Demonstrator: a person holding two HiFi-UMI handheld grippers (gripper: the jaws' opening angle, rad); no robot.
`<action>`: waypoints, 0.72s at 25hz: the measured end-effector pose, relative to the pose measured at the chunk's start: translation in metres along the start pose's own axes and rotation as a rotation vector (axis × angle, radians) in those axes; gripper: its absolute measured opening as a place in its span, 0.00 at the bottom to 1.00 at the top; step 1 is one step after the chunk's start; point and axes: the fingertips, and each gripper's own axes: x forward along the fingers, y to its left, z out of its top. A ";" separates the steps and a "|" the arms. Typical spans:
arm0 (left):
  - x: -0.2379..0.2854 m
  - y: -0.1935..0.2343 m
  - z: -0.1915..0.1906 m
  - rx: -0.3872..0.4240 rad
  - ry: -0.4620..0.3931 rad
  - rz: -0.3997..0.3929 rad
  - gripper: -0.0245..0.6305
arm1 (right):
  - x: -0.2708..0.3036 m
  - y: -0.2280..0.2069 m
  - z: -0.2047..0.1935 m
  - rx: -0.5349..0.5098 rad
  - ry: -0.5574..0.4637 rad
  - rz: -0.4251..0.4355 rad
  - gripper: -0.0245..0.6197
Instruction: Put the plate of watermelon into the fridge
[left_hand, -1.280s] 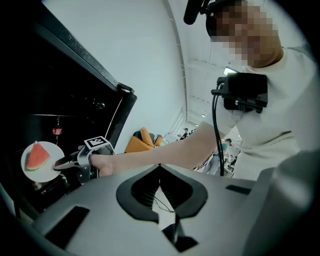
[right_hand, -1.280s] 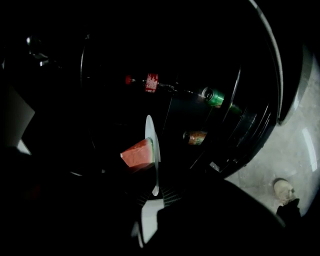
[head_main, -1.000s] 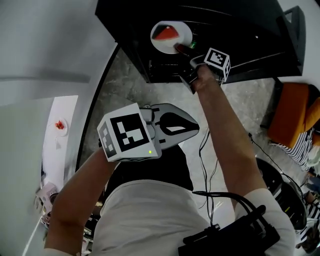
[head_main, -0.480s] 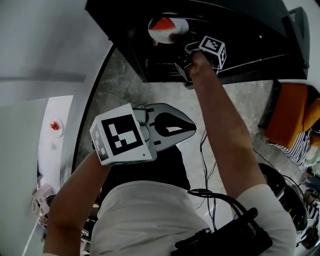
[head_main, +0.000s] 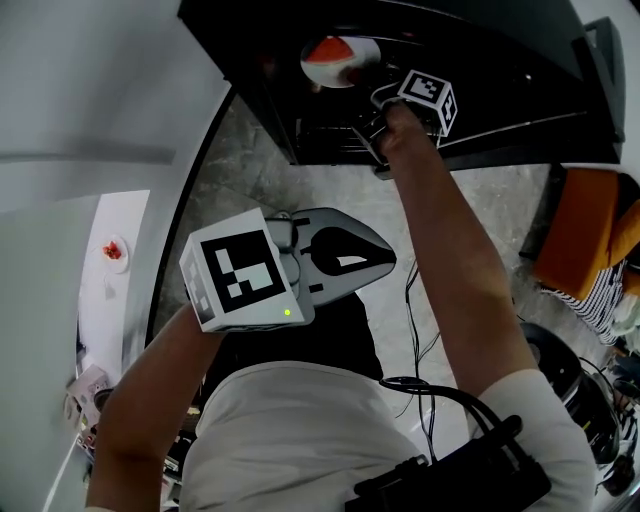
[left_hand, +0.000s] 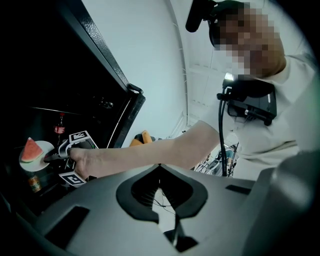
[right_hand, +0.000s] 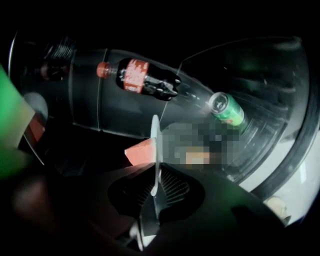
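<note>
**Head view, left gripper view, right gripper view: layout.**
- Black open fridge (head_main: 260, 100) at top of head view, ahead of person.
- White round plate (head_main: 345, 68) inside fridge.
- Red wedge-shaped watermelon slice (head_main: 328, 48) on plate.
- Dark plastic cola bottle (left_hand: 60, 127) upright behind plate, deeper in fridge.
- Green metal can (right_hand: 227, 109) just past bottle's base in right gripper view.
- Grey stone floor (head_main: 250, 170) before fridge.
- White narrow tabletop (head_main: 125, 310) far left, small white dish (head_main: 113, 250) on it.
- Orange cushioned seat (head_main: 580, 230) at right edge.
</note>
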 end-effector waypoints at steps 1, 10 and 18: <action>0.000 -0.001 0.000 0.000 0.001 -0.004 0.06 | 0.002 0.001 0.001 -0.018 0.002 -0.008 0.09; -0.005 -0.001 -0.002 -0.016 -0.003 -0.008 0.06 | 0.002 0.013 -0.001 -0.372 0.008 -0.121 0.14; -0.004 0.000 0.000 -0.034 -0.045 -0.011 0.06 | -0.005 0.011 -0.012 -0.713 0.085 -0.206 0.30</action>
